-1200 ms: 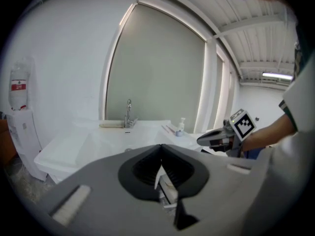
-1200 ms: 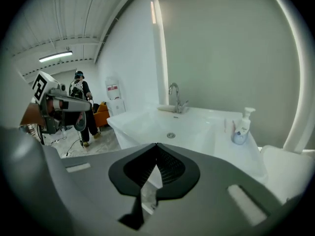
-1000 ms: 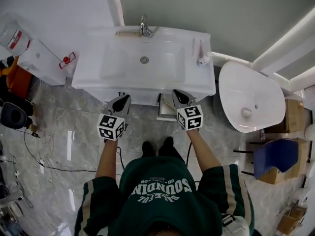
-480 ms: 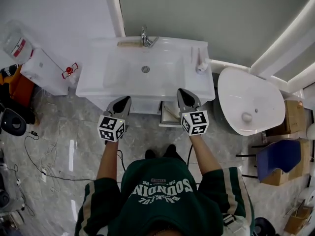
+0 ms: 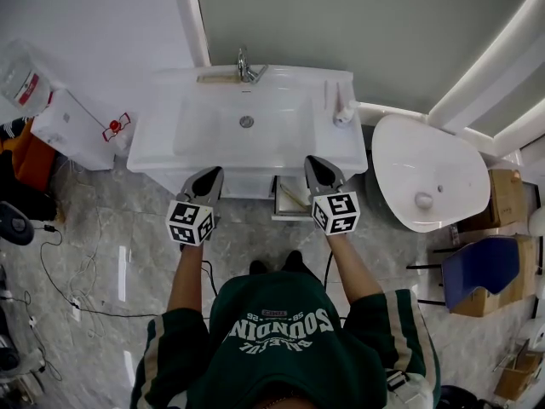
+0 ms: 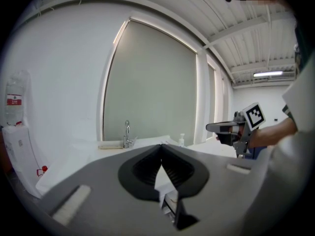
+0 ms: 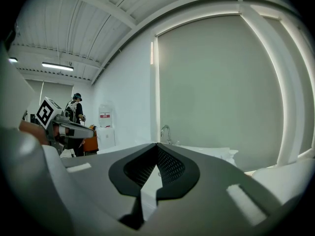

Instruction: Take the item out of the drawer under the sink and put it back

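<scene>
Ahead of the left claw (image 5: 215,172) and right claw (image 5: 312,162): a white sink (image 5: 162,143).
Both are shut, empty; an open drawer (image 5: 288,198) sits beside the right claw, above grey floor (image 5: 111,228).

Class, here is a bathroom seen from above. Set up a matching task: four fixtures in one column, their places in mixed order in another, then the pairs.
Things:
1 faucet
2 pump bottle
3 toilet
4 drawer

Places:
A under the sink, pulled partway out
B middle of the sink's back edge
C on the floor, right of the sink
D right side of the sink top

Pairs: 1-B, 2-D, 3-C, 4-A
</scene>
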{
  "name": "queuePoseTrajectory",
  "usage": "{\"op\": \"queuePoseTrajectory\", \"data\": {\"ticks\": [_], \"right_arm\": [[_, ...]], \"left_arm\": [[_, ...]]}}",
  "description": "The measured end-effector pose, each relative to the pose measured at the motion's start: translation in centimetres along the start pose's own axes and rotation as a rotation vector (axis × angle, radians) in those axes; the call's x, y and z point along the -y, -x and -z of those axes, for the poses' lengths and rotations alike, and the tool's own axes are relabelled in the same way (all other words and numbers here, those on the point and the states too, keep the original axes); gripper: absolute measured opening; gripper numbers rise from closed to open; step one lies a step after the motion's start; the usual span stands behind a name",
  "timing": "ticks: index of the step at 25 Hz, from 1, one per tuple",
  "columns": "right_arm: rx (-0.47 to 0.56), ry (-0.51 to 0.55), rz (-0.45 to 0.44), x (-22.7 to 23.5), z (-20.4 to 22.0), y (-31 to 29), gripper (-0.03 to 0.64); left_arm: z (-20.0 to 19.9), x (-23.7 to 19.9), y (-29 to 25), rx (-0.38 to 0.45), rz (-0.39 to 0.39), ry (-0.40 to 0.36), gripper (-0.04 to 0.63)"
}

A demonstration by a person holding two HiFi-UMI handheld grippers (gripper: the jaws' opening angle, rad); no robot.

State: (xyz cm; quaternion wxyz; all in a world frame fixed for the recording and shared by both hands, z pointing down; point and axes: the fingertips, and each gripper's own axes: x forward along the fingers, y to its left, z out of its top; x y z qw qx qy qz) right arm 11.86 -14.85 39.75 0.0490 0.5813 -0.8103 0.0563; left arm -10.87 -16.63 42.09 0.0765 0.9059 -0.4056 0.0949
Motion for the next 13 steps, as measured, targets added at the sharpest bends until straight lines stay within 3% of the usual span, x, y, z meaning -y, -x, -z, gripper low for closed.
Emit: {"op": "queuePoseTrajectory", "data": {"ticks": [13], "right_arm": [[-0.022,0.004,-0.004,-0.34,0.58,0.19,0.002]], "left_arm": [[0.98,0.01,-0.08,-0.010,0.013,0.015,0.051]]}}
